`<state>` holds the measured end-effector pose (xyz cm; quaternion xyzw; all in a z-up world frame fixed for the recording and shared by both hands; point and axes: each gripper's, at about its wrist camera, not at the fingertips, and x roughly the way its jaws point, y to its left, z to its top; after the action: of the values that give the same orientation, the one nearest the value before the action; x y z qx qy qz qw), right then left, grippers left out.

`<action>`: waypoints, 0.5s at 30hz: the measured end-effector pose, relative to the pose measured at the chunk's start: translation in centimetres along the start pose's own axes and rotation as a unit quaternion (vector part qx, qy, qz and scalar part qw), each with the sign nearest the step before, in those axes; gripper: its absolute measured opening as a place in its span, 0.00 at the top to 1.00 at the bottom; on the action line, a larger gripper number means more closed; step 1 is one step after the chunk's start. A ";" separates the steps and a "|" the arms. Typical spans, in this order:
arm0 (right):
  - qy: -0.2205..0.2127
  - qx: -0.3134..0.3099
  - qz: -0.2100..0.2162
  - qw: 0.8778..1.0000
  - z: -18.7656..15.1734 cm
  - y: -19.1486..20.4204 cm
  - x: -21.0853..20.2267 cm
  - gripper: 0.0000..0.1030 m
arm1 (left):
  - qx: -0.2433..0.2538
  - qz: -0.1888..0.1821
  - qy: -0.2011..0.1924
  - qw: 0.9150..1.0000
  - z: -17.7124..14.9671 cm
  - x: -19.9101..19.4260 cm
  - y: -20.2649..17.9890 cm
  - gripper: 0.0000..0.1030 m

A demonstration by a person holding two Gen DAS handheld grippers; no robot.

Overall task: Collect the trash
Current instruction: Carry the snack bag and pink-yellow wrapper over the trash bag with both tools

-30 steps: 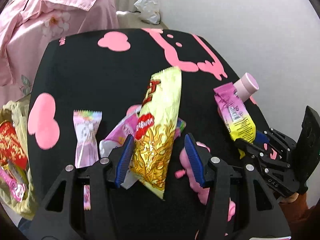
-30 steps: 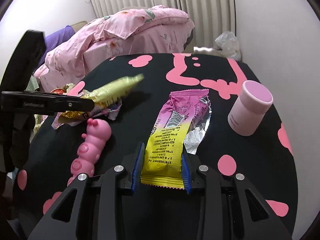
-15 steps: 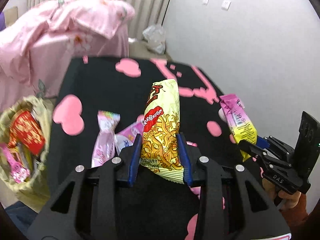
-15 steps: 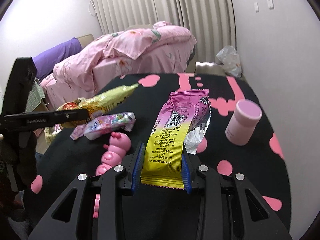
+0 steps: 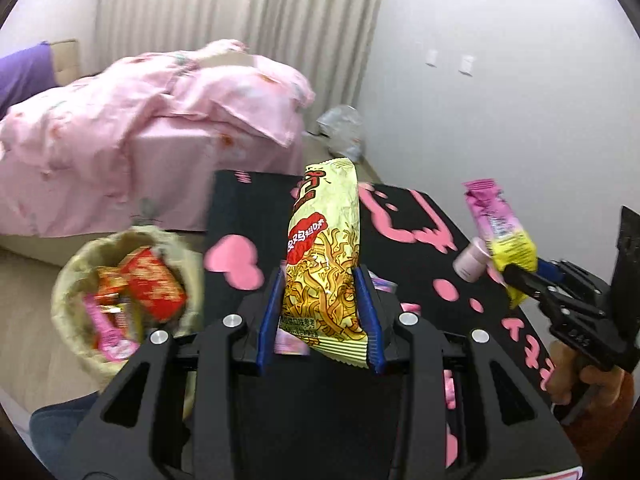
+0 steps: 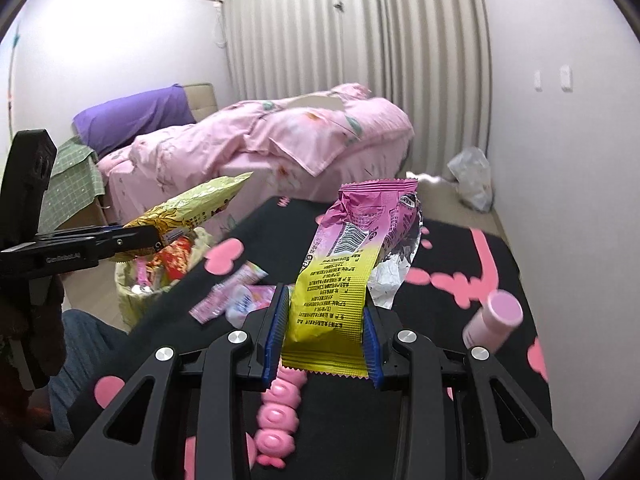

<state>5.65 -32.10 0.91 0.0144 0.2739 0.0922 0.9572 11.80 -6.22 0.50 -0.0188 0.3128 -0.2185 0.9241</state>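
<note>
Both hands loaded, both lifted above the table (image 5: 248, 208). My left gripper (image 5: 320, 320) is clamped on the lower end of a yellow noodle-snack wrapper (image 5: 326, 256), which stands upright between the blue pads. My right gripper (image 6: 325, 334) pinches the yellow end of a pink-and-yellow wrapper (image 6: 344, 264), its torn foil top flopping away from me.

Step in hand, as I read it: carry to the bin. The trash basket (image 5: 70, 280) sits on the floor off the table's left edge, below and left of my left gripper, already holding red and pink wrappers. From the right wrist view the noodle wrapper hangs roughly above the basket (image 6: 132, 292), though I cannot tell if it is truly over the mouth.

Still on the table: small pink candy wrappers (image 6: 236, 292) near the left edge, a pink caterpillar toy (image 6: 280, 416) just under my right gripper, a pink capped bottle (image 6: 494, 322) lying toward the right side. Toy and bottle may not count as trash.

Next move calls for swinging left and down until the wrapper is inside the rim, then releasing; light film may drift. Right hand has the longer crossing, so it follows
</note>
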 end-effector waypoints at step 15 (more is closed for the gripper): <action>0.020 -0.084 0.076 0.993 4.6 10.0 3.8 0.68 | -0.120 0.083 -0.046 0.988 -2.3 -5.4 13.1 0.67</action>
<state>9.54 -21.45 3.60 -0.0466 0.2821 0.1878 0.9397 11.77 8.04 -0.50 -0.1139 0.2945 -0.1005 0.9435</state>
